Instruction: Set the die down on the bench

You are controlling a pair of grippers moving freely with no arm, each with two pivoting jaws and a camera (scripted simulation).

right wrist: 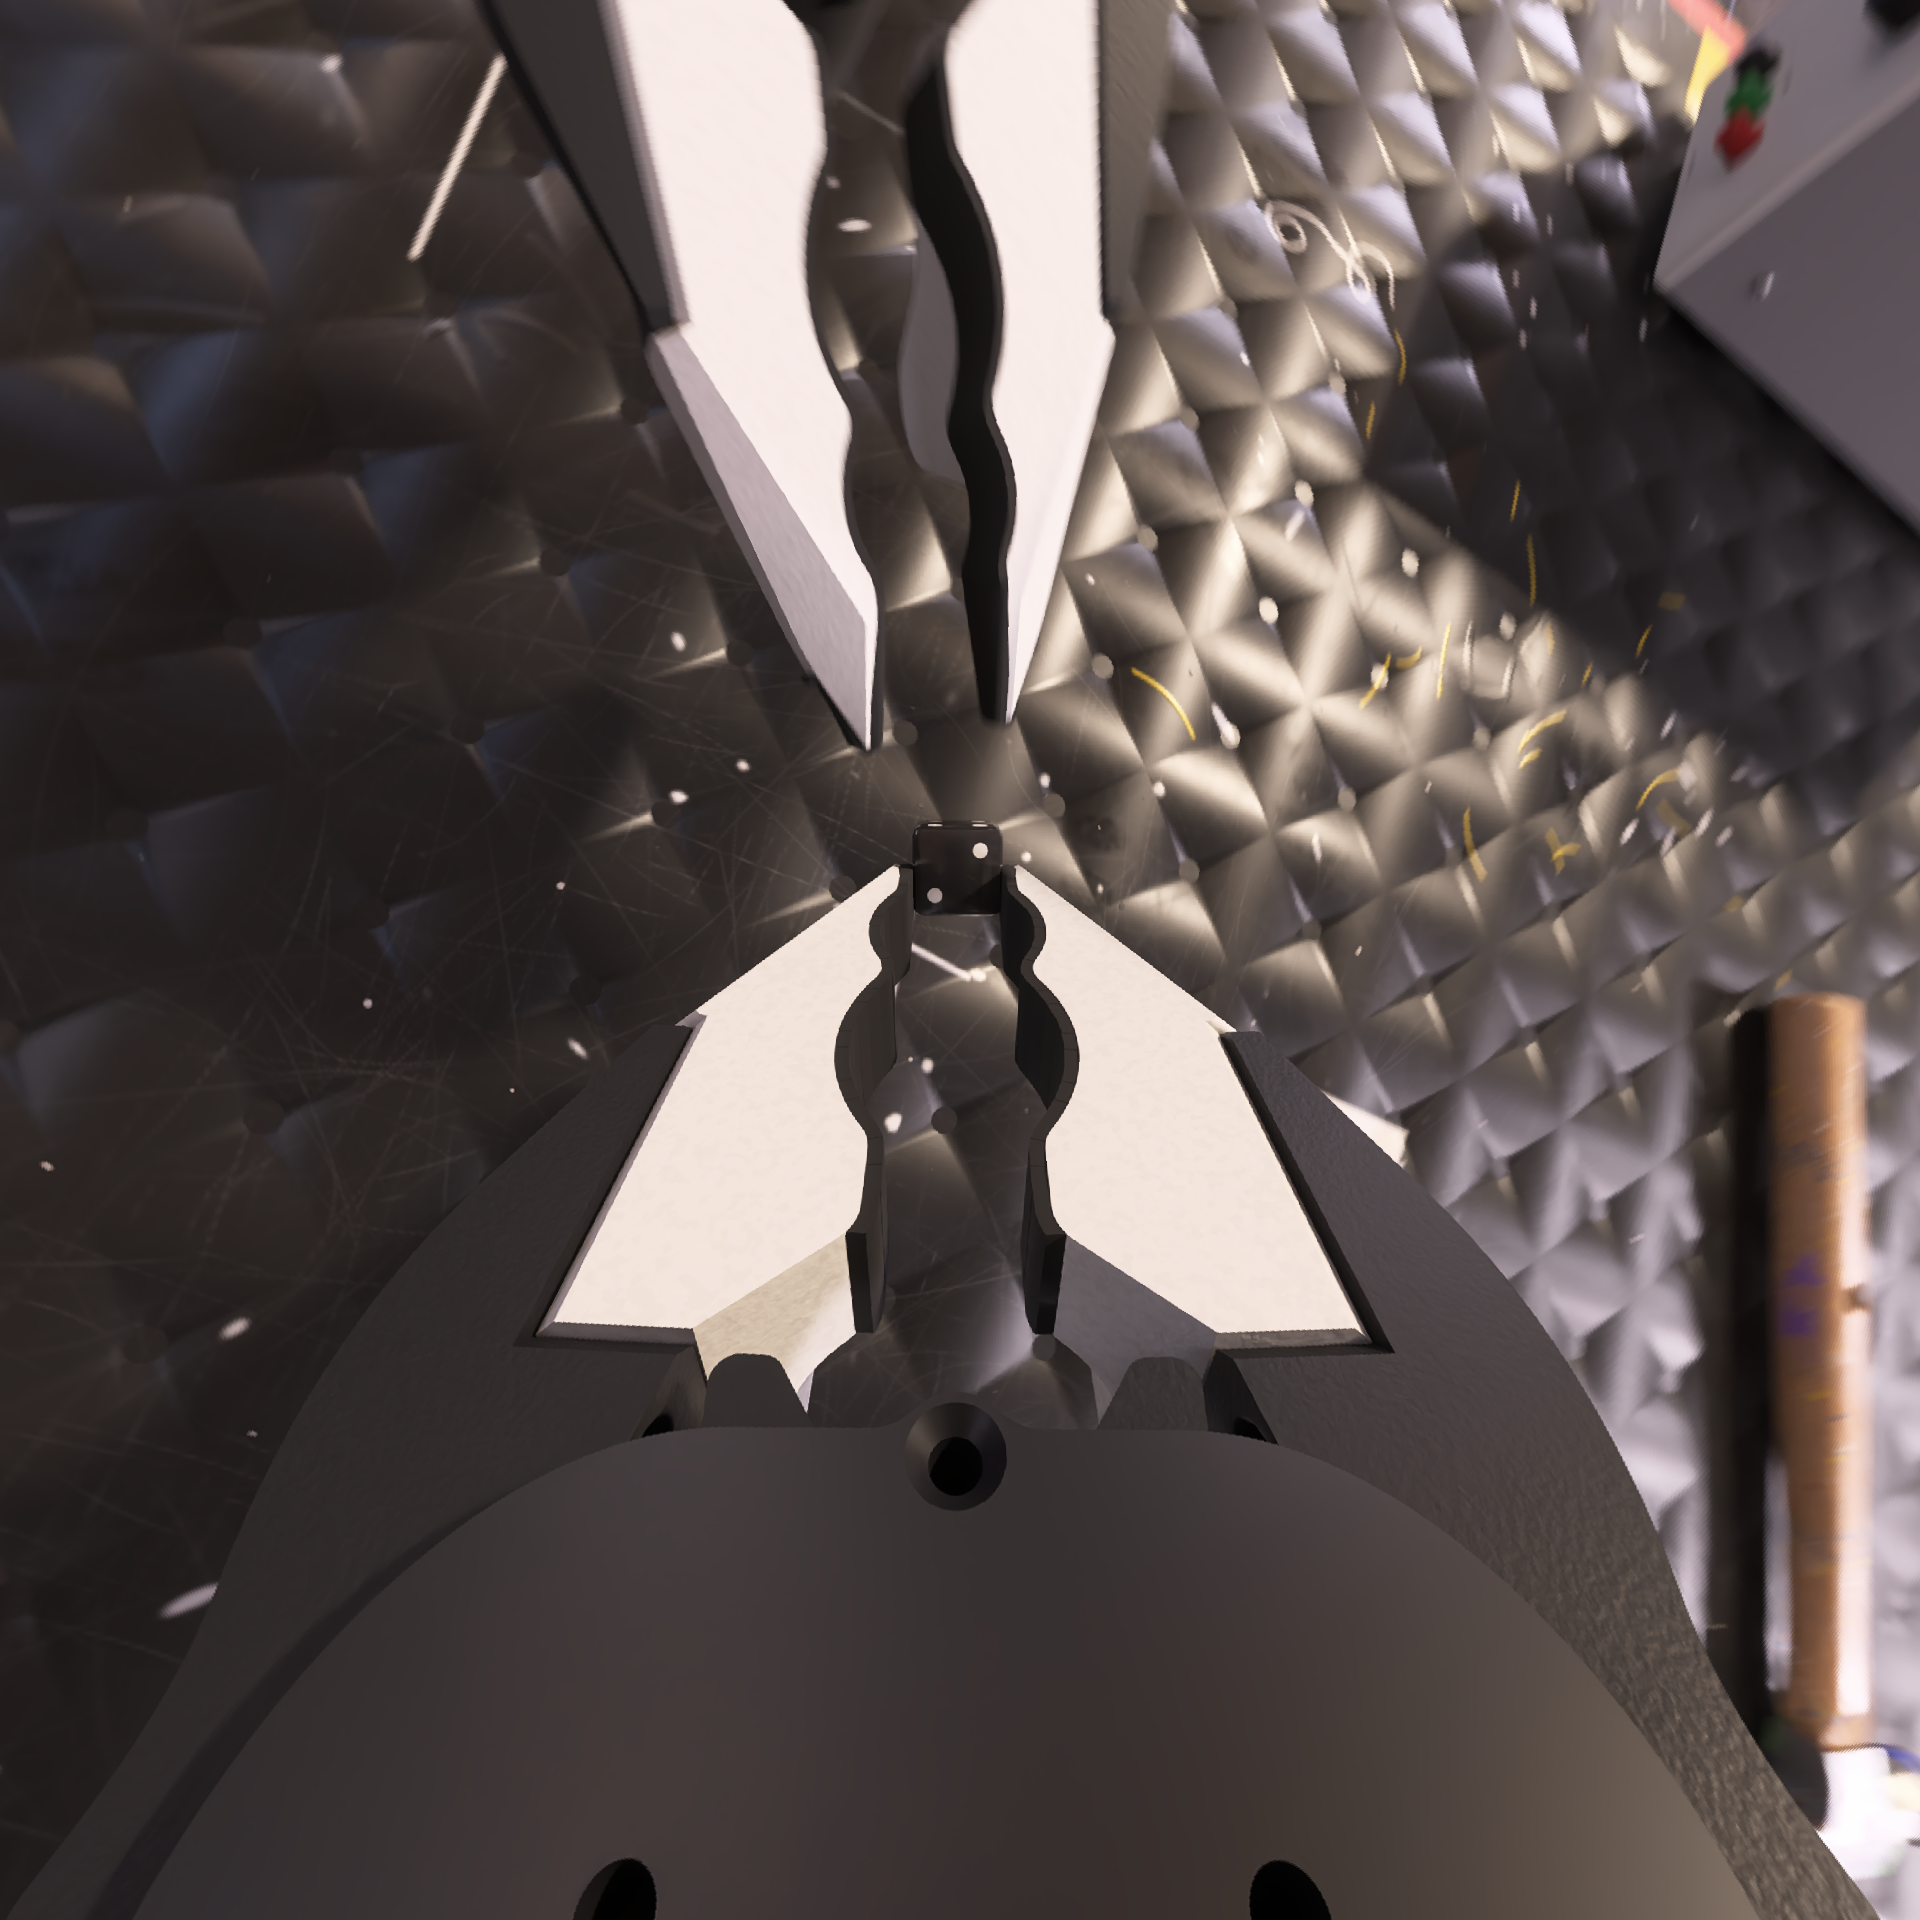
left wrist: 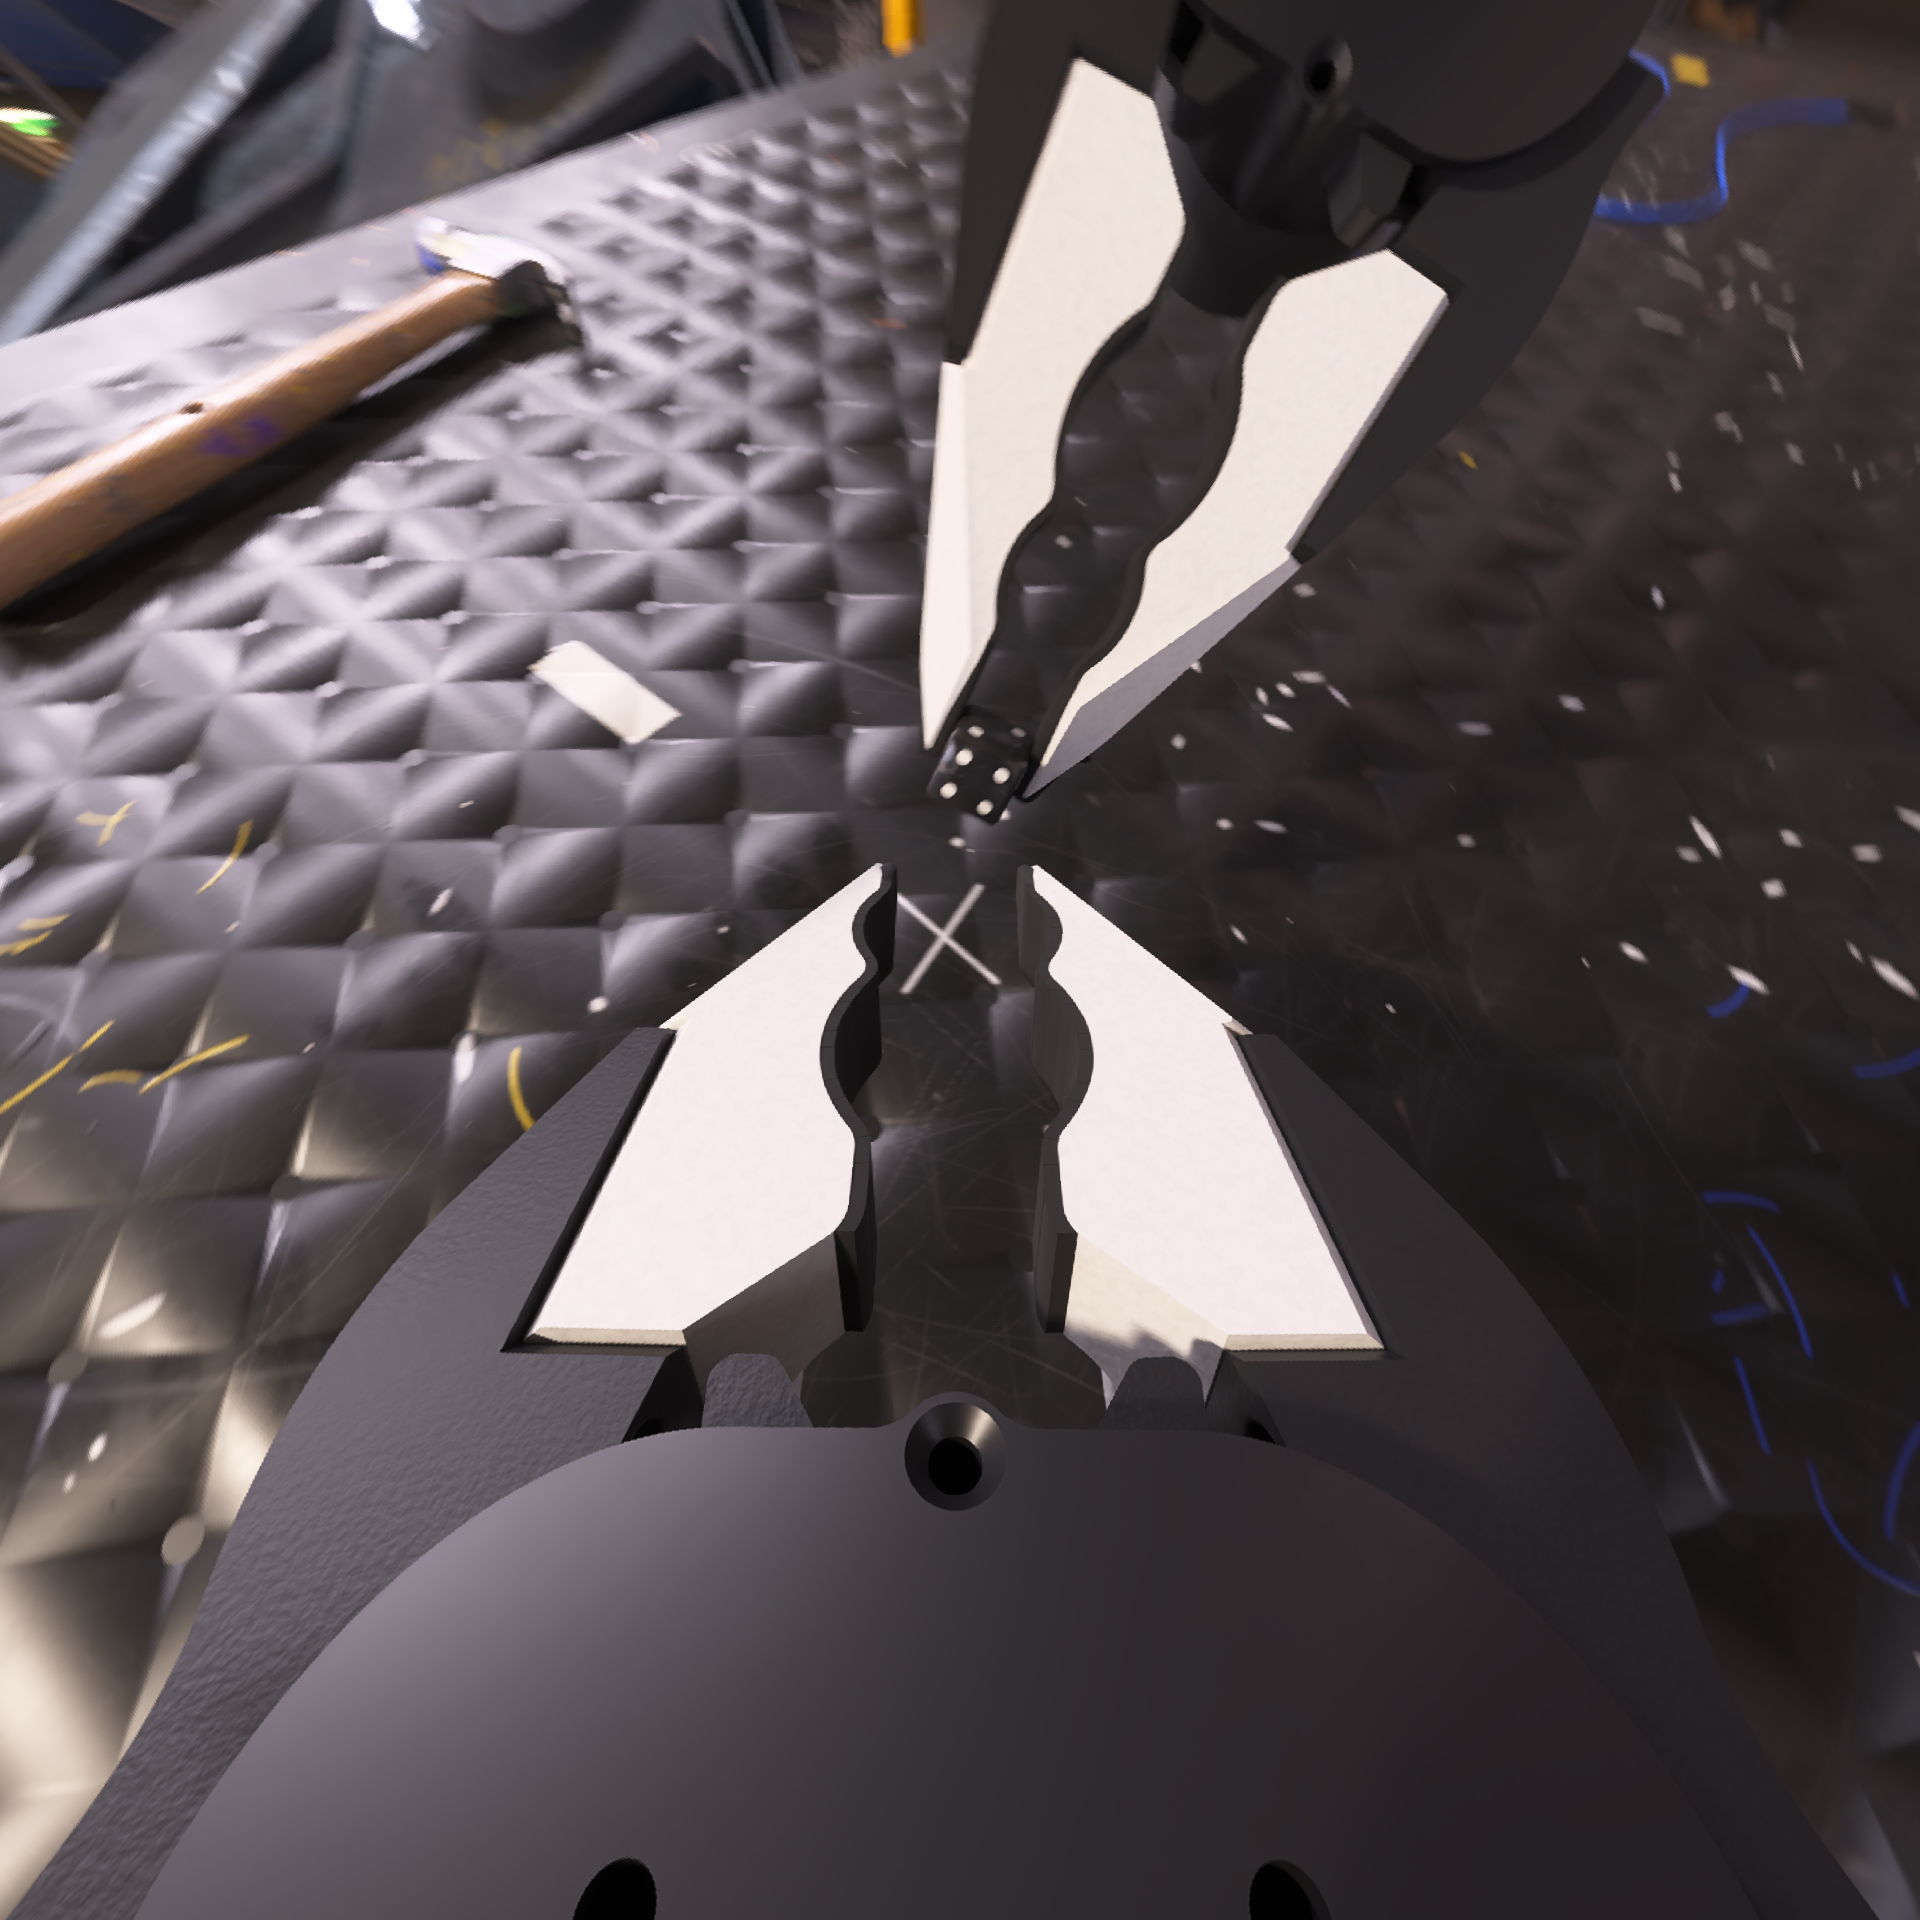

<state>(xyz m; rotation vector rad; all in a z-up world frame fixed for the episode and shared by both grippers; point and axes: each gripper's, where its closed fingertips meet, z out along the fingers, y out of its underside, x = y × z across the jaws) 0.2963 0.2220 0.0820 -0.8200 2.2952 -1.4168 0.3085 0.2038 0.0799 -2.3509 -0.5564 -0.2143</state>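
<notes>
The right gripper (right wrist: 958,883) pinches the little black die (right wrist: 956,871) at its very tips, above the bench (left wrist: 416,935). The left gripper (left wrist: 956,894) is open and holds nothing, at 12 o'clock in the right wrist view. I think the die could slip, drop, and roll away from the white cross (left wrist: 948,940).

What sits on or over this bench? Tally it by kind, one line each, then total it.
Grippers: 2, the left gripper open and empty, the right gripper shut on the die
Die: 1, black with white pips
Hammer: 1, wooden handle
Grey control box: 1
Total: 5
</notes>
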